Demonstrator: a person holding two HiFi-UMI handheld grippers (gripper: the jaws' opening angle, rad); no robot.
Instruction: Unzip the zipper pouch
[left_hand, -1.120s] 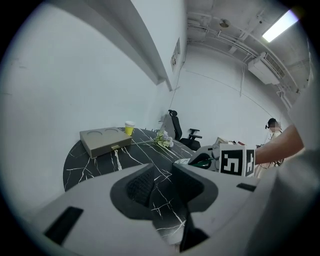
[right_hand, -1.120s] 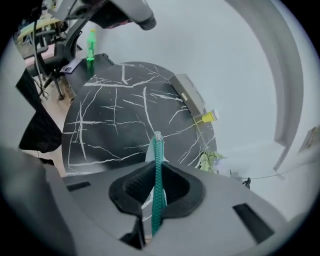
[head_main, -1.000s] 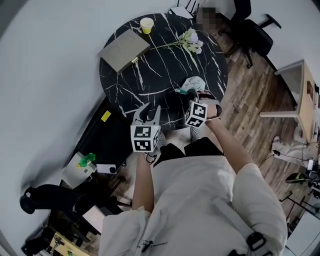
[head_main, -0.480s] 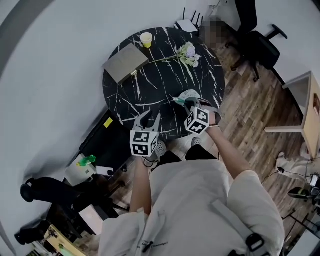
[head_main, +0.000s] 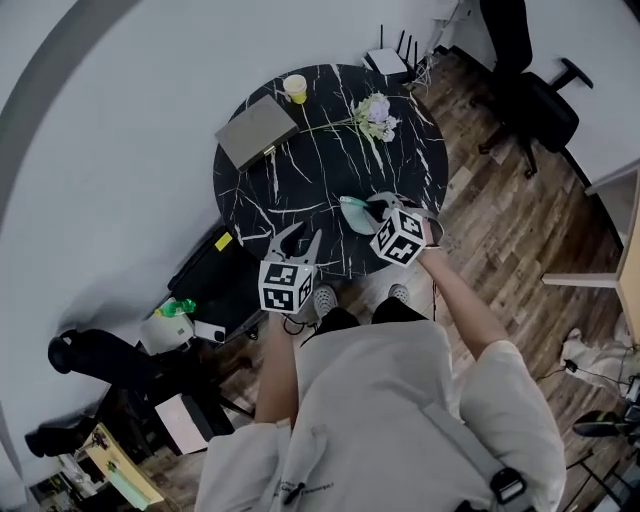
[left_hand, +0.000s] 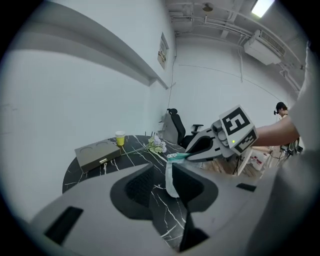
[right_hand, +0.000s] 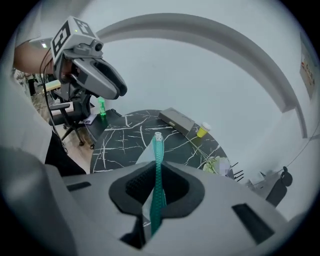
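The right gripper (head_main: 372, 205) is clamped on the pouch (right_hand: 157, 180) at its teal zipper edge, holding it up over the table (head_main: 300, 160). The left gripper (head_main: 300, 236) is open and empty, well apart. It should pinch the pale tab (right_hand: 158, 136), likely the pull, squarely and draw it along the teeth while the right holds firm.

A round black table (head_main: 300, 200) with white veins, seen from above on a wooden floor (head_main: 500, 220).

Three things are laid on its far half: a flat grey-brown box (head_main: 257, 131) at the left, a yellow cup (head_main: 295, 88) near the far edge, and a bunch of pale flowers (head_main: 375, 110) at the right.
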